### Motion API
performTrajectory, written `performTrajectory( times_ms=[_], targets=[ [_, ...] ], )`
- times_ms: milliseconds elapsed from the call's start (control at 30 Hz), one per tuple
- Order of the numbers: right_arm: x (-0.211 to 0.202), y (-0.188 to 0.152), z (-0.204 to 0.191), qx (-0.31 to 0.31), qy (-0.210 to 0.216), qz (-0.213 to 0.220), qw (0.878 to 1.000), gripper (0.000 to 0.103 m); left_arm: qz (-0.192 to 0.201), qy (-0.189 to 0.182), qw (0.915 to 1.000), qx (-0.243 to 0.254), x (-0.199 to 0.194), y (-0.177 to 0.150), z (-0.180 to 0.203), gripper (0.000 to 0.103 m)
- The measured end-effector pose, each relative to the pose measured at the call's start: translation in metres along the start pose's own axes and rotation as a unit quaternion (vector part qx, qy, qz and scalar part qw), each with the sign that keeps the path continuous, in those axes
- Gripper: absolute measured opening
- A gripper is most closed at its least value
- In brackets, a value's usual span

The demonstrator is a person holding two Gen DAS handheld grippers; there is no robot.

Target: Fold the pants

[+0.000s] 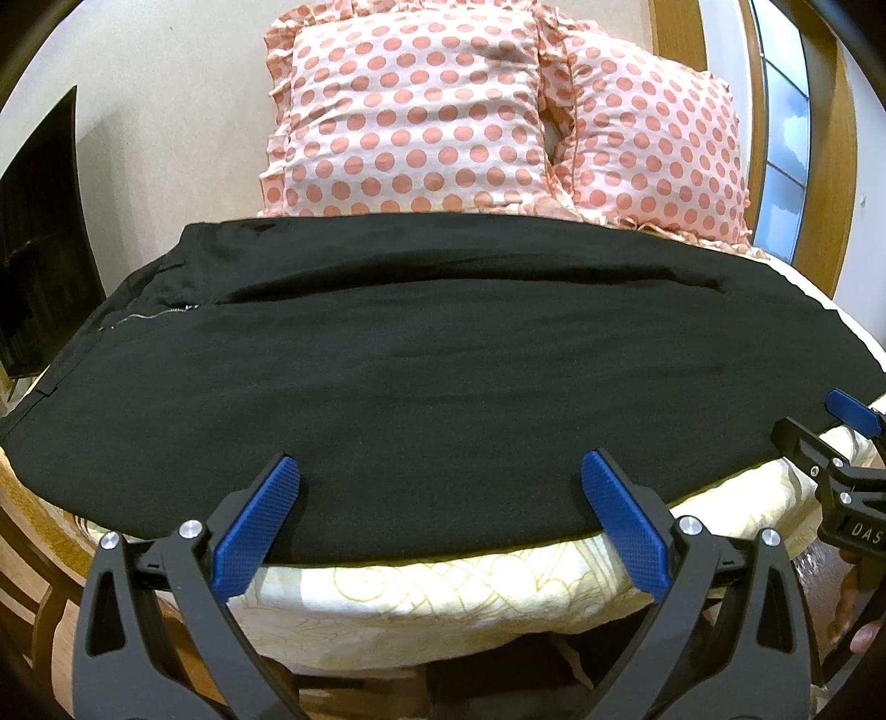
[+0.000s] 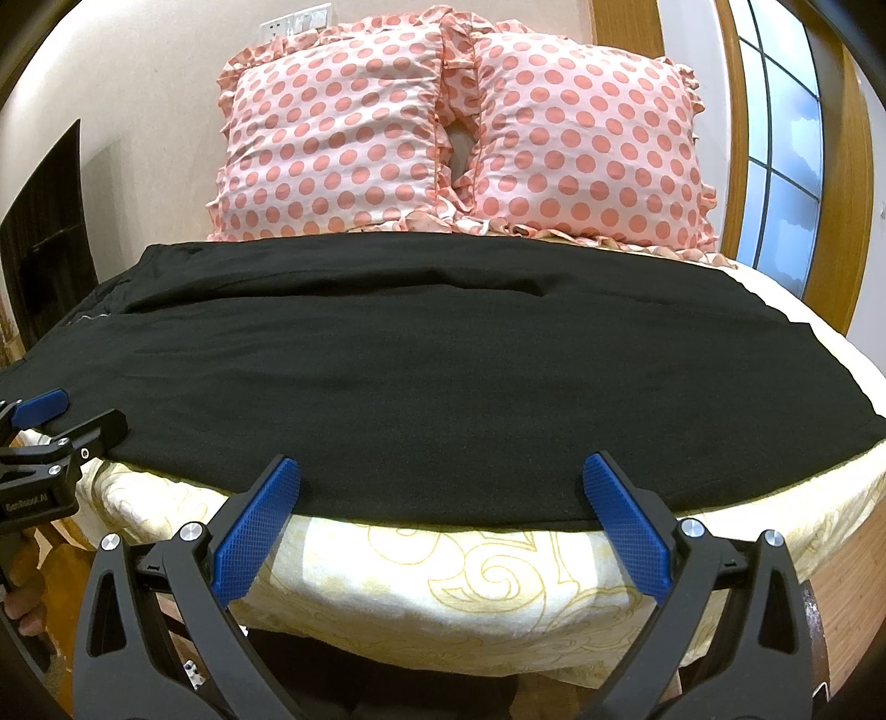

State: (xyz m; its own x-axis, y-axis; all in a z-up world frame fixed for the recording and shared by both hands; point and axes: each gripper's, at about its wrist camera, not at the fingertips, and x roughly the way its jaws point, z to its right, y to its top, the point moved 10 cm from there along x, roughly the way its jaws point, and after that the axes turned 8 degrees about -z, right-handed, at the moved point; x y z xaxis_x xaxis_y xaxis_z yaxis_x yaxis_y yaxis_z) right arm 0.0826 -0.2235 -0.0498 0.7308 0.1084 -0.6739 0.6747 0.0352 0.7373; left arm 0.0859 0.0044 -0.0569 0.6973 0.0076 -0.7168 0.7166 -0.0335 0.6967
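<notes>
Home bedroom: two pink polka-dot ruffled pillows (image 2: 459, 133) against cream wall, bed with yellow-patterned cream sheet (image 2: 498, 581), wood-framed window (image 2: 786, 144), white wall socket plate (image 2: 296, 19).

My bed (image 2: 498, 587) wore a cream sheet with yellow swirls. Black fabric pants (image 2: 443, 387) lay flat across it. Two pink polka-dot pillows (image 2: 343, 138) stood behind.

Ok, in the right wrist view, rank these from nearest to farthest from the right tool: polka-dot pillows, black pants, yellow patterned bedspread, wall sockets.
1. Yellow patterned bedspread: directly under the open right tool, at the bed's near edge.
2. Black pants: spread flat just ahead; their near hem lies level with the fingertips, so nearly tied with the first.
3. Polka-dot pillows: at the far end.
4. Wall sockets: above the pillows, upper left.
</notes>
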Motion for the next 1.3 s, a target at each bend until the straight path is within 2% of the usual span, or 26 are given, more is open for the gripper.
performTrajectory(
  times_ms=[133,233,367,500,600,767,833,900,967,1033,1100,1133,1200,1300],
  targets=[
    [0.0,0.005,0.002,-0.001,0.029,-0.024,0.999,0.102,-0.023,0.008,0.9997,-0.007,0.003,0.007,-0.006,0.101],
    [-0.013,0.028,0.025,0.038,0.048,-0.01,0.998,0.102,-0.014,0.029,0.9994,-0.012,0.0,0.025,-0.02,0.101],
    [-0.025,0.08,0.082,0.086,0.013,0.018,0.996,0.102,0.012,0.017,0.9989,-0.043,-0.002,0.062,-0.04,0.101],
    [0.002,0.125,0.153,0.154,-0.041,-0.006,0.987,0.102,0.021,0.048,0.9974,-0.05,0.013,0.1,-0.06,0.101],
    [0.04,0.152,0.208,0.211,-0.078,-0.044,0.973,0.102,0.015,0.074,0.9961,-0.047,0.03,0.119,-0.072,0.101],
    [0.107,0.179,0.286,0.302,-0.132,-0.104,0.938,0.101,-0.003,0.057,0.9965,-0.06,0.057,0.126,-0.081,0.101],
    [0.13,0.188,0.307,0.32,-0.153,-0.116,0.928,0.096,-0.027,0.031,0.9971,-0.064,0.068,0.12,-0.078,0.101],
    [0.157,0.195,0.325,0.335,-0.177,-0.134,0.915,0.085,-0.044,0.004,0.9965,-0.071,0.075,0.113,-0.076,0.101],
    [0.179,0.197,0.339,0.35,-0.201,-0.152,0.902,0.078,-0.053,-0.006,0.9951,-0.083,0.079,0.109,-0.078,0.101],
    [0.198,0.196,0.347,0.365,-0.21,-0.167,0.891,0.076,-0.057,-0.018,0.9944,-0.087,0.081,0.107,-0.078,0.101],
    [0.214,0.193,0.352,0.373,-0.22,-0.183,0.883,0.069,-0.064,-0.02,0.9938,-0.089,0.083,0.106,-0.078,0.101],
    [0.22,0.19,0.354,0.373,-0.236,-0.19,0.877,0.069,-0.069,-0.024,0.9936,-0.087,0.085,0.105,-0.076,0.101],
    [0.226,0.191,0.357,0.359,-0.258,-0.196,0.875,0.067,-0.073,-0.029,0.9934,-0.084,0.087,0.104,-0.075,0.101],
    [0.223,0.188,0.357,0.326,-0.285,-0.186,0.882,0.064,-0.074,-0.038,0.9927,-0.088,0.087,0.103,-0.075,0.101]
  ],
)
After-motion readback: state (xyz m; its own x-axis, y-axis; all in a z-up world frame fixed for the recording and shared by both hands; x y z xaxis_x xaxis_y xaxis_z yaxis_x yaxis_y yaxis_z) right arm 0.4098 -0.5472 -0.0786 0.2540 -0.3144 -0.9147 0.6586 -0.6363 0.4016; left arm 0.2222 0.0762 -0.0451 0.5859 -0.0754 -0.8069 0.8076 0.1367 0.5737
